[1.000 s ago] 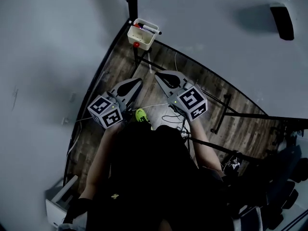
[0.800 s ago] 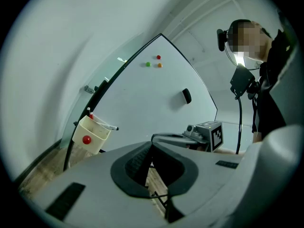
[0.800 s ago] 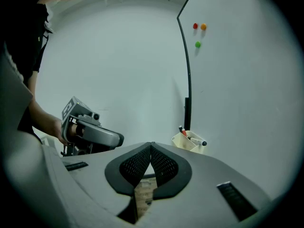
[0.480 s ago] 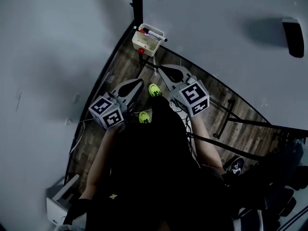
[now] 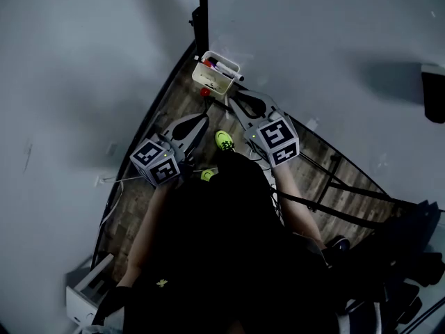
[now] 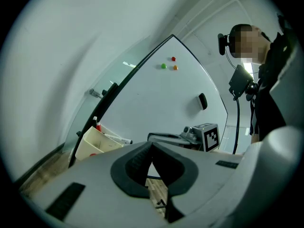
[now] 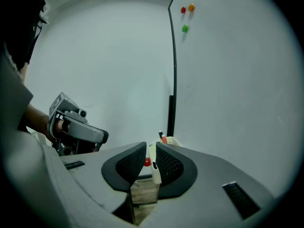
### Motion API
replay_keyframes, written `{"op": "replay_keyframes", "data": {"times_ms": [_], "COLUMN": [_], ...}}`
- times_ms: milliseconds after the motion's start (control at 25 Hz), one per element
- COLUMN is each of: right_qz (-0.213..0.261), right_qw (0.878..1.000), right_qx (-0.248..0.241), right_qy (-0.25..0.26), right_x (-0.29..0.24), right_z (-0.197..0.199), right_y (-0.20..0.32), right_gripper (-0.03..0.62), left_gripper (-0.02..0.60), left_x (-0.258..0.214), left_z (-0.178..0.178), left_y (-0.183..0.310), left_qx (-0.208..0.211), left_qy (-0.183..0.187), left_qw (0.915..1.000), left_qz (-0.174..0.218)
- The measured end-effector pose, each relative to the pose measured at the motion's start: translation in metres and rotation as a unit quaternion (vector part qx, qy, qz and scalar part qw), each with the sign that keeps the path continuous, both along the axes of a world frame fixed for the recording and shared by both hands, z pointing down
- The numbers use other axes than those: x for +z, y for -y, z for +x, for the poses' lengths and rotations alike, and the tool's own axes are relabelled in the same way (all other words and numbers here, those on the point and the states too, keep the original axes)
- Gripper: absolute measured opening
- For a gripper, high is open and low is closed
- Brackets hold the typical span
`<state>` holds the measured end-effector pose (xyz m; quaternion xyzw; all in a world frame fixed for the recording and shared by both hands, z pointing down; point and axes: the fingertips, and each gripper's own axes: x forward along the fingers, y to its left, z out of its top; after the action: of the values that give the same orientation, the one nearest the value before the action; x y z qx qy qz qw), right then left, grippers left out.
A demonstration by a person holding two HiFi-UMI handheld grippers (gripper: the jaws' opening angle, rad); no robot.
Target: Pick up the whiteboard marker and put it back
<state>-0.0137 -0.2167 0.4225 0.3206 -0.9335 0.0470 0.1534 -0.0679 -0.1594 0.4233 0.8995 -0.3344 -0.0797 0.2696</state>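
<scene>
The whiteboard marker lies in the cream basket at the upper middle of the head view, among several others. Its dark end pokes out over the basket's right rim. My right tongs sit just below and right of that basket. Their jaws have just been opening and now stand a narrow slit apart with nothing between them; through the slit in the right gripper view I see only the basket's front and a red-capped marker above it. My left tongs hang back at centre-left, pressed together at the tips and empty. My main worry is that slit: I judge it too tight for a marker barrel, so if I push in like this a jaw tip would shove the pen rather than straddle it. The overhanging one could then roll out onto the wooden floor. The pens lie packed side by side, so a careless close might pinch two, or catch the basket's rim. I cannot tell how the basket is fixed beside the black post, so a hard nudge might tilt or unhook it. Coming in too far could also scrape the whiteboard behind.
</scene>
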Motion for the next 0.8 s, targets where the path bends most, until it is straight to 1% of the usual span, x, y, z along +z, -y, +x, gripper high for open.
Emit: {"op": "replay_keyframes", "data": {"times_ms": [120, 240, 440, 520, 680, 800], "right_qz": [-0.004, -0.009, -0.028, -0.032, -0.037, -0.044], "right_qw": [1.0, 1.0, 0.999, 0.999, 0.999, 0.998], "right_qx": [0.004, 0.008, 0.006, 0.006, 0.006, 0.01], "right_qy": [-0.004, -0.013, -0.016, -0.02, -0.033, -0.032], "right_x": [0.004, 0.01, 0.021, 0.026, 0.034, 0.038], "right_z": [0.002, 0.005, 0.004, 0.004, 0.001, 0.002], "right_y": [0.01, 0.019, 0.03, 0.037, 0.049, 0.057], "right_gripper": [0.094, 0.135, 0.171, 0.189, 0.246, 0.266], "left_gripper": [0.014, 0.014, 0.014, 0.014, 0.012, 0.013], "left_x": [0.01, 0.014, 0.015, 0.016, 0.017, 0.019], "left_z": [-0.001, 0.0, 0.001, 0.0, -0.004, -0.008], "left_y": [0.007, 0.012, 0.02, 0.024, 0.032, 0.036], "left_qx": [-0.001, 0.001, 0.001, -0.001, -0.005, -0.007], "left_qy": [0.0, -0.005, -0.01, -0.009, -0.004, -0.003], "left_qw": [1.0, 0.9999, 0.9998, 0.9997, 0.9995, 0.9993], "left_qz": [-0.001, -0.012, -0.02, -0.023, -0.032, -0.035]}}
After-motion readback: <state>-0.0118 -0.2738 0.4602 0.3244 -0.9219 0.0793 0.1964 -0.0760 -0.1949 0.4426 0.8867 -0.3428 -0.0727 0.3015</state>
